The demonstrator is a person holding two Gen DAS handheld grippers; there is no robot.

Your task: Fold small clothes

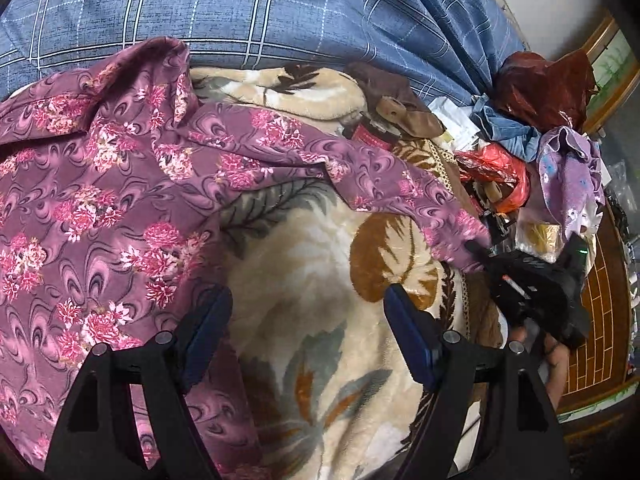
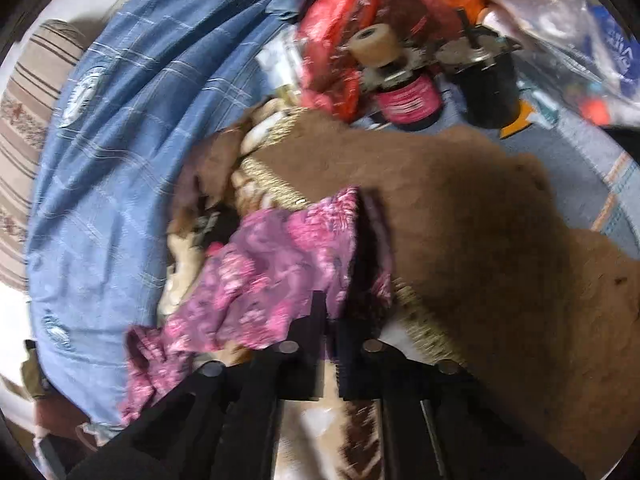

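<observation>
The purple cloth with pink flowers [image 1: 100, 184] lies spread on the cream leaf-patterned fleece blanket [image 1: 304, 304]. The left gripper [image 1: 308, 320] has its fingers wide apart and empty, the cloth beside its left finger. The right gripper [image 2: 332, 312], blurred, seems closed on the cloth's corner, near the red plastic bag [image 2: 360, 12]

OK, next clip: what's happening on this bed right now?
A person with a gripper in each hand is starting to fold a purple floral garment spread over a cream leaf-print blanket. The right gripper is shut on one end of the garment, near the blanket's braided edge. The left gripper is open above the blanket, beside the garment, holding nothing. Nothing is folded yet. A blue plaid quilt and assorted clutter lie behind.
</observation>
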